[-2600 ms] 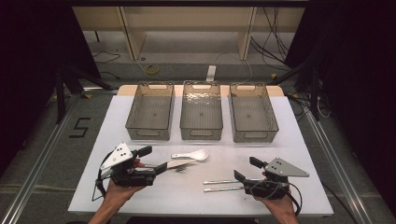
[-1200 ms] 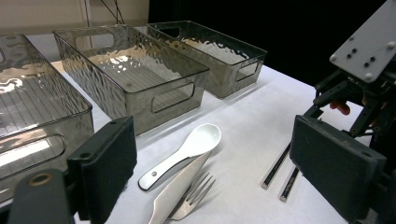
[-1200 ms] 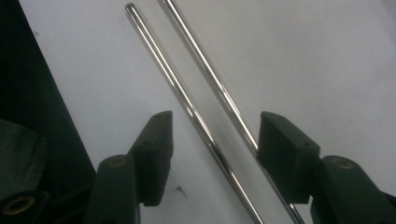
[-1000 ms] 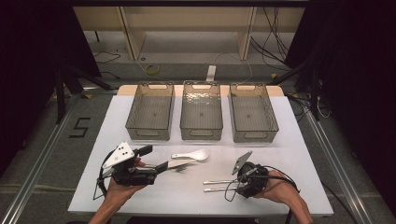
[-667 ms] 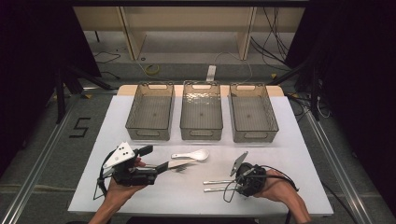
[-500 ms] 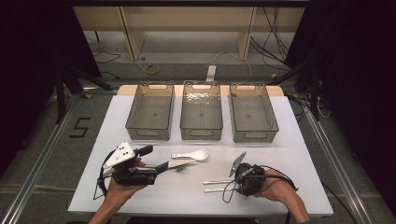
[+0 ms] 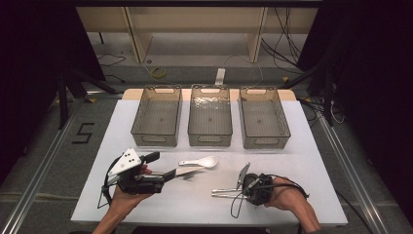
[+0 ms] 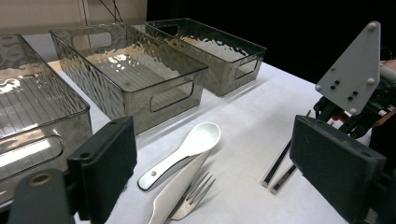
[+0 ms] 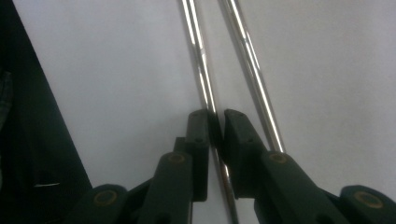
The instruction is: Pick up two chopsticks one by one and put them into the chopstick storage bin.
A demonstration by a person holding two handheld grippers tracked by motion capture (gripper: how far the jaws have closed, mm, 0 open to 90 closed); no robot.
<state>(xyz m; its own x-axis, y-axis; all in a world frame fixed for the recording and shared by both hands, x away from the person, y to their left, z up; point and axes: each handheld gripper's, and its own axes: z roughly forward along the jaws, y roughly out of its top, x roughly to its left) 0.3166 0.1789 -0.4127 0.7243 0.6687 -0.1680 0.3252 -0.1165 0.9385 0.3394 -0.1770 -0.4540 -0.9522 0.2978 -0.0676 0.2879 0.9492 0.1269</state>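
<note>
Right gripper view shows your right gripper with its jaws just closed onto one of the two chopsticks near the tabletop's front edge, so the pickup looks secured. Compared with earlier, that hand has rolled over onto the chopsticks, while your left gripper hasn't moved, jaws wide apart, empty, by the spoon.

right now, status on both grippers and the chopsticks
Right gripper jaws have just been closing, pinched on one chopstick. Second chopstick lies free beside it. Left gripper open, idle over fork. Nothing blocking.
</note>
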